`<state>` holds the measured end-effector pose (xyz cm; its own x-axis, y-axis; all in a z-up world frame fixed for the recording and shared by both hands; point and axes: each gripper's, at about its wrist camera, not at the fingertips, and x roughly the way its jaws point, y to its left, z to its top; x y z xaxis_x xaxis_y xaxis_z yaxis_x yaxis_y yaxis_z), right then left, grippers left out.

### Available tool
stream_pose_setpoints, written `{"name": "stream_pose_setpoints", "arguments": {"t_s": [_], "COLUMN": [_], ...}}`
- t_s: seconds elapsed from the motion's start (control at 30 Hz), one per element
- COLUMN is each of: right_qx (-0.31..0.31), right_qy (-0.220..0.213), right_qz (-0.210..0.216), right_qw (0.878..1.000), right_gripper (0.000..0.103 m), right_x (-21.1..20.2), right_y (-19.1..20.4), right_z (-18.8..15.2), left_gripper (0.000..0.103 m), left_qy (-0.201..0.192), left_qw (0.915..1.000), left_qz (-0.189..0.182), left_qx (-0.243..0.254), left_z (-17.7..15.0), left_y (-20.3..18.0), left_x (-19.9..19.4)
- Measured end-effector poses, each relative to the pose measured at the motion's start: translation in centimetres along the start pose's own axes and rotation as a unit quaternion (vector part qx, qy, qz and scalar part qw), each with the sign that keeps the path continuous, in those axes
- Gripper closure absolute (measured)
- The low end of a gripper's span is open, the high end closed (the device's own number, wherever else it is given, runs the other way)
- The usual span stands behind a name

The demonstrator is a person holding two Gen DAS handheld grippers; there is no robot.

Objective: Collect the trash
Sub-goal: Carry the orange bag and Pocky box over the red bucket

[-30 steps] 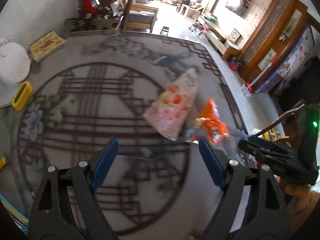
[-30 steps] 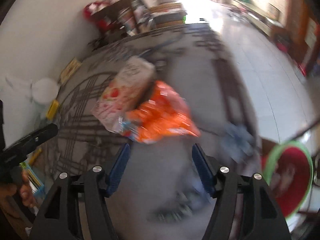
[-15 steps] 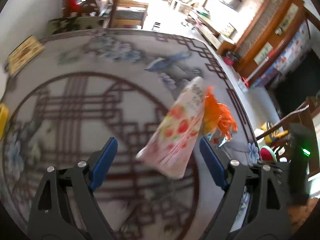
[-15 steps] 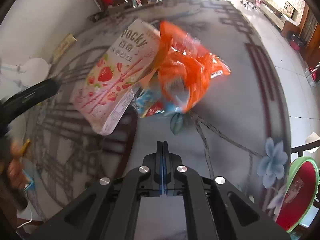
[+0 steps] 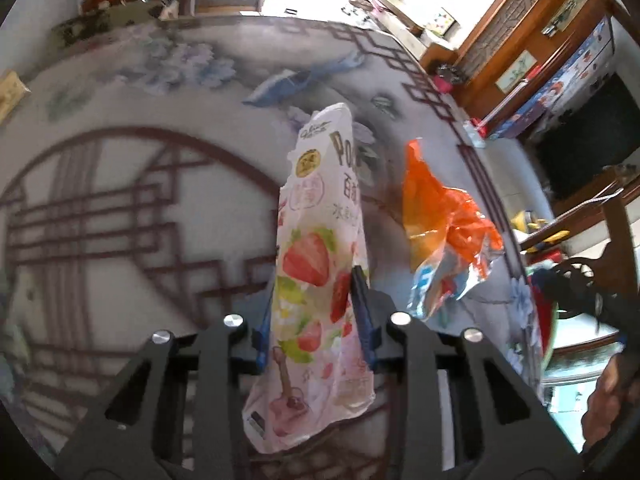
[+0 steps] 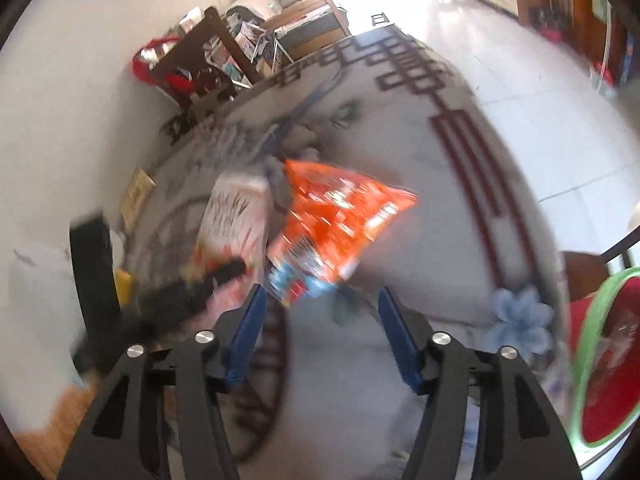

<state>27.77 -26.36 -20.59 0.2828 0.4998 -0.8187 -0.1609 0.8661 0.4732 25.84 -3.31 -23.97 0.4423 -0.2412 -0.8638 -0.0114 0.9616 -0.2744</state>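
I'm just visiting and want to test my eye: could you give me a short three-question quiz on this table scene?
1. True or false: the left tool is closed on the pink strawberry snack box.
2. Which wrapper lies ahead of the right tool, between its open blue fingers? A) a green one B) the orange wrapper C) a black one
3. Fill in: the table wears a cloth printed with dark red lattice and blue ____.

Key: 1 true, its jaws have just been closing onto the box. 2 B; those jaws have just been opening, nothing pressed. 3 flowers.
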Motion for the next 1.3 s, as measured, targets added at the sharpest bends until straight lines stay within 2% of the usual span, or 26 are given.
{"name": "stream_pose_setpoints", "arguments": {"t_s": [0.1,0.23,0.3,0.37,0.4,0.5,0.63,0.87,1.07,1.3], "right_qx": [0.016,0.055,0.087,0.106,0.105,0.076,0.040,-0.012,-0.057,-0.058], "right_qy": [0.000,0.037,0.054,0.048,0.045,0.041,0.026,-0.009,-0.060,-0.090], "right_qz": [-0.017,-0.041,-0.034,-0.016,-0.014,-0.010,0.006,0.020,-0.014,-0.029], "right_qw": [1.000,0.997,0.994,0.993,0.993,0.996,0.999,1.000,0.996,0.994], "right_gripper": [0.036,0.035,0.035,0.040,0.049,0.053,0.054,0.053,0.052,0.051], "right_x": [1.6,5.0,6.3,6.6,6.5,6.0,3.3,-3.2,-8.6,-12.7], "right_y": [0.8,0.3,-0.6,-1.2,-1.3,-0.9,0.3,3.4,5.3,4.9], "right_z": [2.0,3.4,3.6,3.6,3.6,3.4,2.0,-2.6,-6.5,-9.8], "left_gripper": [0.071,0.070,0.070,0.070,0.070,0.070,0.070,0.070,0.070,0.070], "left_qy": [-0.021,-0.031,-0.028,-0.026,-0.026,-0.023,-0.026,-0.061,-0.086,-0.103], "left_qw": [0.9997,0.9989,0.9983,0.9976,0.9974,0.9964,0.9964,0.9969,0.9960,0.9946], "left_qz": [0.001,0.002,0.000,0.002,0.003,0.003,-0.002,-0.006,-0.001,-0.005], "left_qx": [-0.012,-0.036,-0.051,-0.064,-0.067,-0.082,-0.080,-0.049,-0.026,-0.012], "left_z": [-0.8,-2.2,-2.9,-3.7,-3.9,-4.7,-4.8,-5.4,-7.1,-9.3], "left_y": [0.8,2.5,3.5,4.2,4.4,4.7,4.2,0.9,-1.6,-3.7], "left_x": [-2.1,-4.6,-5.2,-5.6,-5.7,-6.0,-6.7,-10.2,-13.6,-16.5]}}
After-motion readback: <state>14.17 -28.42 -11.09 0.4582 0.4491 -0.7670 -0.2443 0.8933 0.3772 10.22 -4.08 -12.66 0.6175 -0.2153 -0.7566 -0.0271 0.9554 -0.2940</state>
